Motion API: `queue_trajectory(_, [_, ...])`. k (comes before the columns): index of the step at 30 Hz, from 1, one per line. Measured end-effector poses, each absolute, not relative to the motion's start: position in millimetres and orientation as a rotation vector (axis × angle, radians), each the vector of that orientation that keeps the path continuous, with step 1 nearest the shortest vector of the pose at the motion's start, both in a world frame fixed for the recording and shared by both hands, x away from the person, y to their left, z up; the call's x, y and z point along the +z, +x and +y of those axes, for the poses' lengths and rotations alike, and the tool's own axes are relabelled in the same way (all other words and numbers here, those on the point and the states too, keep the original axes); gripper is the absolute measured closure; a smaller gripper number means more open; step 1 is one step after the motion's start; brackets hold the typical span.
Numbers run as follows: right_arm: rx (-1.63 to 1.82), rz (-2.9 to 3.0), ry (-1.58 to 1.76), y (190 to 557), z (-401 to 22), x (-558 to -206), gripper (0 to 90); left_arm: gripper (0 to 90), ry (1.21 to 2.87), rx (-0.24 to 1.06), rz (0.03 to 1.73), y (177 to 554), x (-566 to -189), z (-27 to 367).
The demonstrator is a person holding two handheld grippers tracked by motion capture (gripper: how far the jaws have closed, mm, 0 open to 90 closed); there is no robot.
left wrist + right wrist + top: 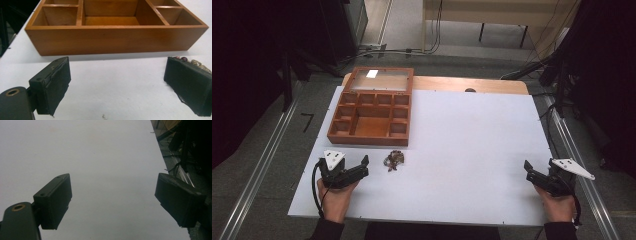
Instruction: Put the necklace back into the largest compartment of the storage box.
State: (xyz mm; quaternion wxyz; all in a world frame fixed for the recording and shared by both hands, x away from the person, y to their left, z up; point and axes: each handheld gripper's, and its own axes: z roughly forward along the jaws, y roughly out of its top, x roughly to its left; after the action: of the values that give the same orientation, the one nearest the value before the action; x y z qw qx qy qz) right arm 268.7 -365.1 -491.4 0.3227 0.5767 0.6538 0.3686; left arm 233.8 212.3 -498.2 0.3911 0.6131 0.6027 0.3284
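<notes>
A brown wooden box (371, 112) with several compartments stands at the back left of the white table, its glass lid (379, 80) tilted back. A small tangle of beads and chain (394, 160) lies just in front of the box. My left gripper (344, 165) rests left of the tangle, open, with nothing between its jaws. In the left gripper view the left gripper (117, 67) faces the box (115, 37), and the tangle (193, 62) peeks from behind the right jaw. My right gripper (546, 169) sits near the right edge. It stands open over bare table (113, 182).
The white board (462, 130) covers a wooden table whose far edge (472, 84) shows behind it. Metal rails run along the floor on both sides. Dark stands and cables (185, 150) lie beyond the table's right edge.
</notes>
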Motion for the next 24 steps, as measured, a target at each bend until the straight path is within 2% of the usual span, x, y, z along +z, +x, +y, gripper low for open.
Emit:
queue_trajectory(11, [0.971,1.717,1.515,269,-365,-491,12.2,7.7,1.589,0.801,1.511,237,-500,201])
queue_trajectory(13, [0.968,1.718,1.514,269,-365,-492,12.1,11.5,1.597,0.795,1.501,237,-500,200])
queue_trajectory(24, [0.967,1.719,1.515,269,-365,-492,12.2,15.3,1.629,0.749,1.453,242,-500,182])
